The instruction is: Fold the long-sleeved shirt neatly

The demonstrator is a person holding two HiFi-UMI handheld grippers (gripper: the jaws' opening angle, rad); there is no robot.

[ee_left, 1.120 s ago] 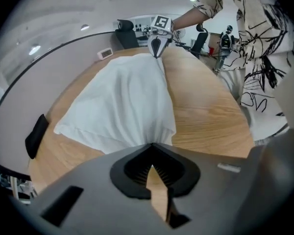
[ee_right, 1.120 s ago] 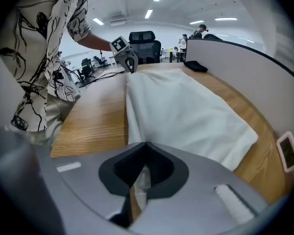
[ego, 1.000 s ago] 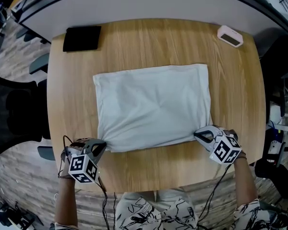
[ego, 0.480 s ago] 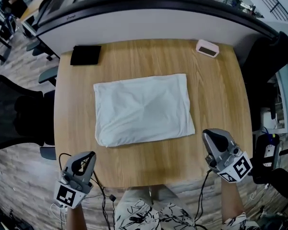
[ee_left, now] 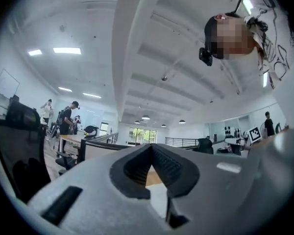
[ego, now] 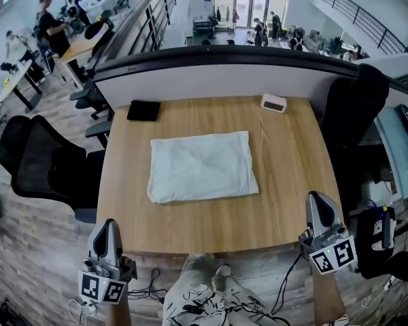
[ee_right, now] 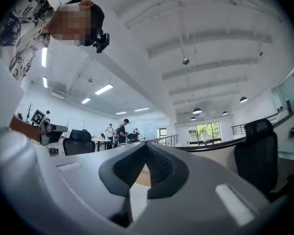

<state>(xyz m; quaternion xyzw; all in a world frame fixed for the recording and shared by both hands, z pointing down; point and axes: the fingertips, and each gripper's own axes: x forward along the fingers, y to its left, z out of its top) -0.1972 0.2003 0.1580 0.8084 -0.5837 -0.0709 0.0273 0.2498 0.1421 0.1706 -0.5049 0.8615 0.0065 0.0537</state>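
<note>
Shirt: the long-sleeved shirt (ego: 202, 166) lies flat as a folded white rectangle in the middle of the wooden table (ego: 285, 206), with no sleeve showing outside the bundle.
Handling: it looks light, soft and limp. I judge that it would sag and fall open if raised by one point, and that it is not fragile. The cloth should hold well between pads but slide easily on the wood.
Where to hold: for any further tidying, take the two near corners, one per gripper, pinching through all the layers.
Left gripper (ego: 109, 224): its jaws are pressed together with nothing between them. It is held off the table's near left corner, well apart from the shirt, and points level across the room.
Right gripper (ego: 317, 199): its jaws are also closed and empty. It sits by the near right corner and points about level, away from the person.
Progress: the fold looks finished.
Nearby: a black flat pad (ego: 143, 110) and a small white device (ego: 273, 102) sit at the far edge, well apart from the shirt.
</note>
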